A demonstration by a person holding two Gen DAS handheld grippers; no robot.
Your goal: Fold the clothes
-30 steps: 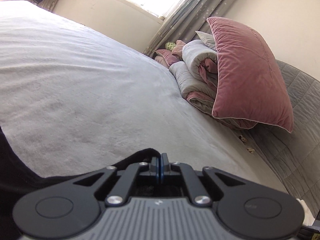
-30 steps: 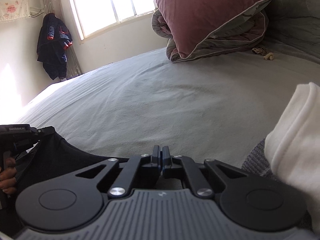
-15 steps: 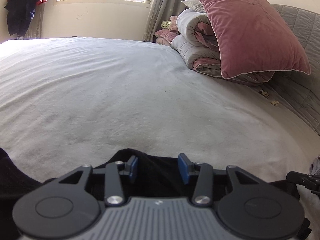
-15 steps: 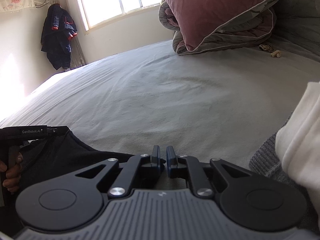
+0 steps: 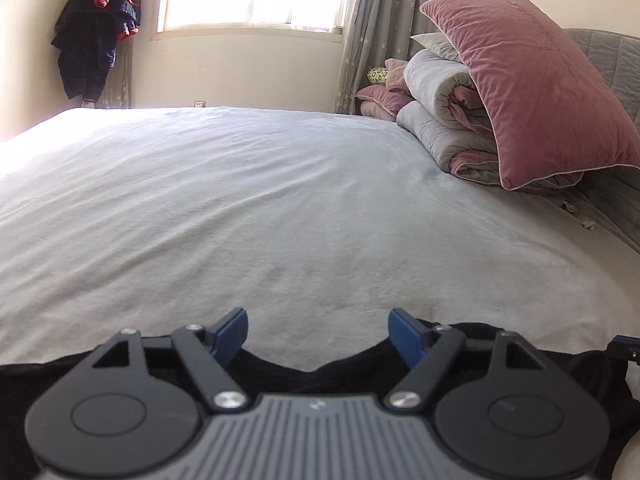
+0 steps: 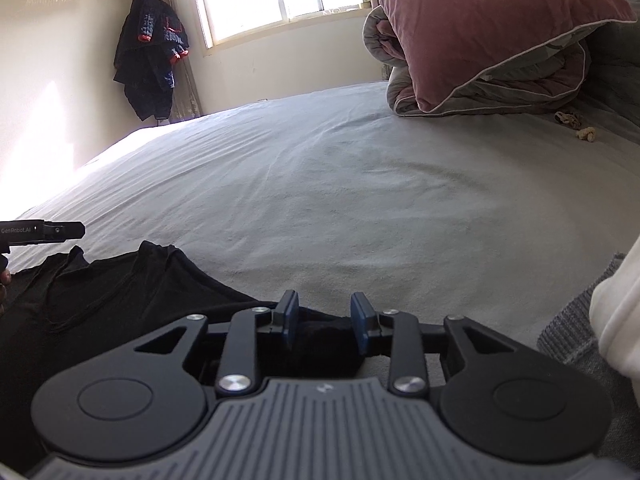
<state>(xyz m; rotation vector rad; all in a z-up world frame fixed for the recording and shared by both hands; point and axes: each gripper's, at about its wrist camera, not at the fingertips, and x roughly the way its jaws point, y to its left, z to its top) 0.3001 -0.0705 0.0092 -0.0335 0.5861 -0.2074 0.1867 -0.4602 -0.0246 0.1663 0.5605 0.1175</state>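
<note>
A black garment (image 6: 120,292) lies spread on the pale bed sheet (image 6: 360,184) at the near edge. In the left wrist view the same black garment (image 5: 316,376) shows just under my left gripper (image 5: 318,334), whose jaws are opening wide with nothing pressed between the blue pads. My right gripper (image 6: 325,322) hovers over the garment's right edge, its jaws also opening, with dark cloth below the gap and the pads clear of it. The left gripper's tip (image 6: 48,231) shows at the left edge of the right wrist view, above the garment.
A pink pillow (image 5: 540,92) leans on a rolled grey and pink duvet (image 5: 444,128) at the headboard end. A dark jacket (image 5: 100,28) hangs by the window. White and grey folded clothes (image 6: 600,320) lie at my right. Small crumbs (image 6: 576,124) sit near the pillow.
Both grippers went from shut to open and let go of the black garment. The left gripper rose and levelled out, so its view swung from tilted to upright. The right gripper barely moved.
</note>
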